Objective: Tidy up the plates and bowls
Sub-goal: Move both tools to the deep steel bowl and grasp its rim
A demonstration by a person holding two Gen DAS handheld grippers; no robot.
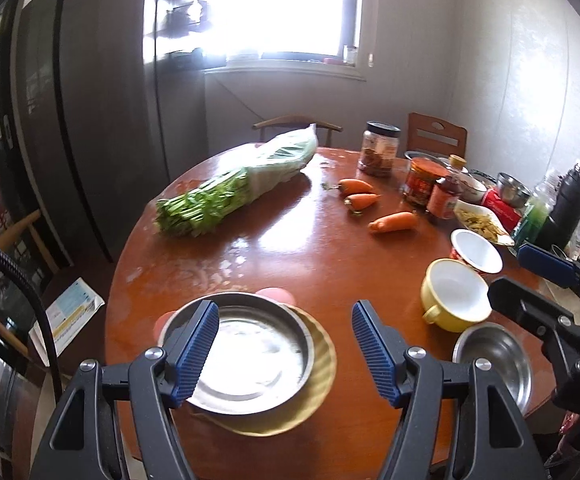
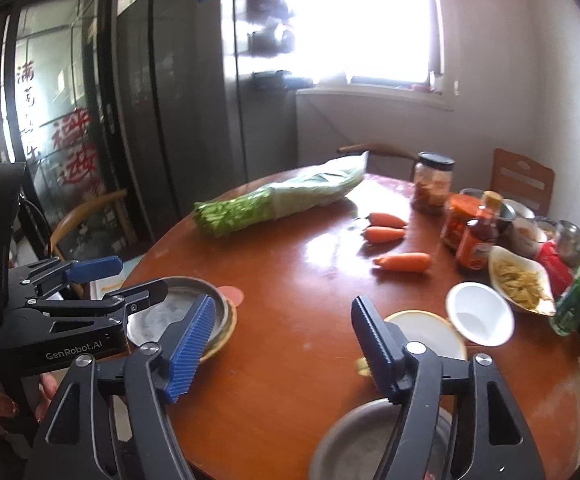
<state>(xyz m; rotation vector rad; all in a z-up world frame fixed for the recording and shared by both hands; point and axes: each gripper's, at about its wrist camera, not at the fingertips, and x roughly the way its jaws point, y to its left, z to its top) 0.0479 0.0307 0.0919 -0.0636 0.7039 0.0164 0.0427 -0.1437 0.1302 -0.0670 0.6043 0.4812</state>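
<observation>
Left wrist view: left gripper point(image 1: 285, 354) is hovering at lower centre, jaws spread, nothing between the pads. Below it a steel plate point(image 1: 249, 356) is sitting on a yellow plate point(image 1: 322, 364), with a pink plate point(image 1: 277, 294) peeking out behind. Right gripper point(image 1: 530, 280) is entering at the right edge, jaws apart and empty, above a yellow bowl point(image 1: 456, 300), a white bowl point(image 1: 476, 250) and a steel bowl point(image 1: 494, 360). All are resting on the round wooden table point(image 1: 290, 240).

Right wrist view: the steel bowl point(image 2: 354, 444) is lying at the bottom edge, the plate stack at lower left. Carrots point(image 2: 404, 261) and bagged greens point(image 2: 277, 200) are lying further back.
</observation>
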